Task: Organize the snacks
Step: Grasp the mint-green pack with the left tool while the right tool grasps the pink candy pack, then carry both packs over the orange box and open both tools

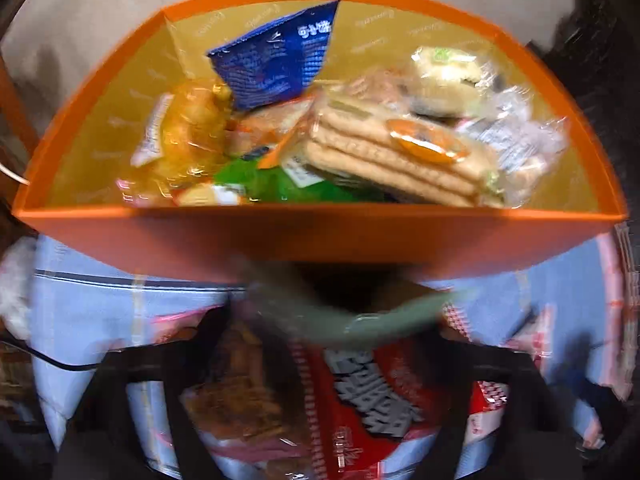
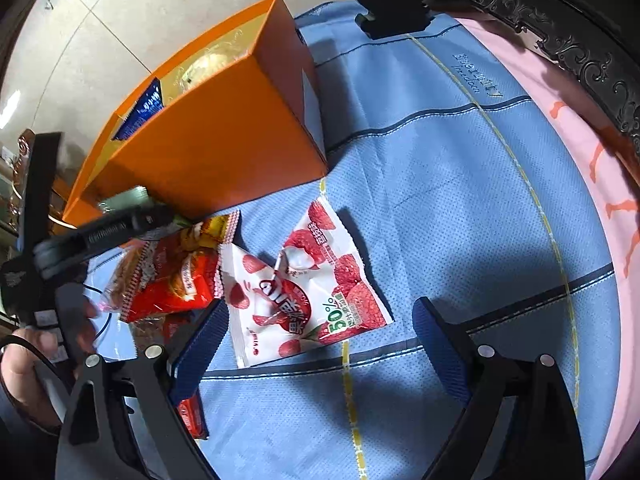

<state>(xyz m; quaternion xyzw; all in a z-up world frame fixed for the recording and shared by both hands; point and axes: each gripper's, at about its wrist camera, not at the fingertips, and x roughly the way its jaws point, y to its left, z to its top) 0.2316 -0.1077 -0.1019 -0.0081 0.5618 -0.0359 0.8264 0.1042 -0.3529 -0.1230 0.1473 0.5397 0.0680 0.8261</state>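
An orange box point(image 1: 320, 236) with a gold lining holds several snacks, among them a blue packet point(image 1: 276, 64) and a biscuit pack point(image 1: 384, 156). Just in front of it, my left gripper point(image 1: 340, 364) is blurred and has a red snack packet point(image 1: 368, 396) filling the space between its dark fingers. In the right wrist view the same red packet point(image 2: 168, 272) sits crumpled under the left gripper beside the box point(image 2: 224, 140). My right gripper point(image 2: 320, 340) is open, its blue pads point(image 2: 200, 344) wide apart. A white lychee packet point(image 2: 296, 284) lies flat between and ahead of them, untouched.
Everything rests on a blue checked cloth point(image 2: 440, 160) with a pink sheet point(image 2: 580, 168) and a dark carved wooden edge point(image 2: 560, 40) at the right. Another red packet point(image 2: 192, 416) lies under my right gripper's left finger. A person's hand point(image 2: 24, 360) is at the left.
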